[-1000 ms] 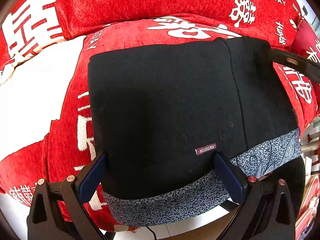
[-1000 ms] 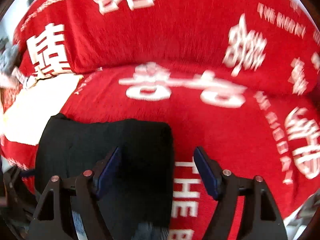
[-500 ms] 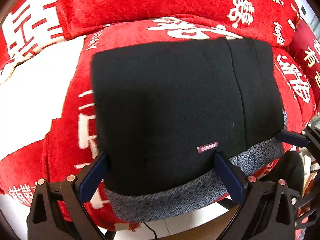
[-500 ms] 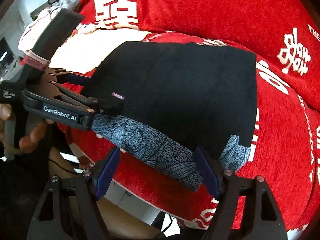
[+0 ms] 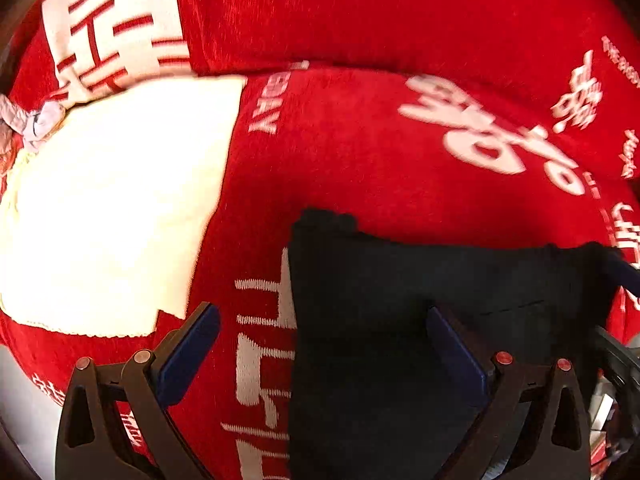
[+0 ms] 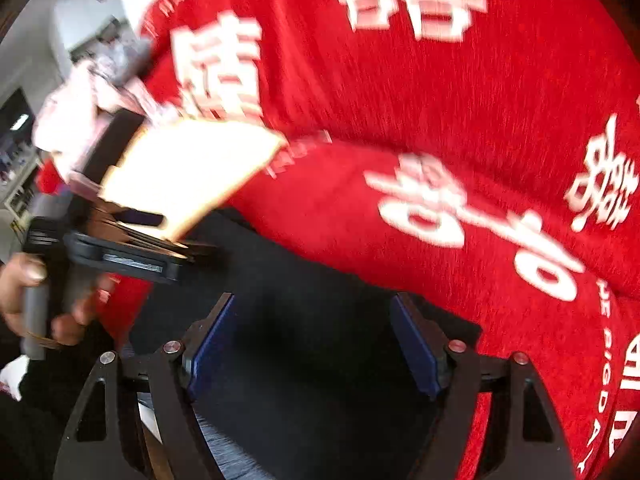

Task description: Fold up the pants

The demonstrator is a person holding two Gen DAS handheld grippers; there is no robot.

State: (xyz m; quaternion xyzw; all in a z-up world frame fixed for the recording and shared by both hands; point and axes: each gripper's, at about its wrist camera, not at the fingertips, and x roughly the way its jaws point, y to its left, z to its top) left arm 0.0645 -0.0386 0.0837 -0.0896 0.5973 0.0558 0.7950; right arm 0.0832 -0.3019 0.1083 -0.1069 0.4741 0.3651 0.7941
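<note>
The black pants [image 5: 400, 320] lie folded into a block on the red sofa seat [image 5: 360, 160]. My left gripper [image 5: 320, 352] is open and low over the pants' left edge: its right finger is over the black cloth, its left finger over the red cover. My right gripper [image 6: 312, 344] is open, with both fingers over the pants [image 6: 312, 280]. The left gripper's body [image 6: 128, 256] and the hand holding it show at the left of the right wrist view. Both views are motion-blurred.
The sofa cover is red with white characters, and a large white patch [image 5: 112, 208] lies left of the pants. The sofa back [image 5: 360, 8] rises behind. A pale bundle of cloth [image 6: 92, 92] sits at the sofa's far left end.
Both grippers moved in low over the pants. The pants now fill the lower part of each view, and the grey patterned waistband no longer shows. Both stay open.
</note>
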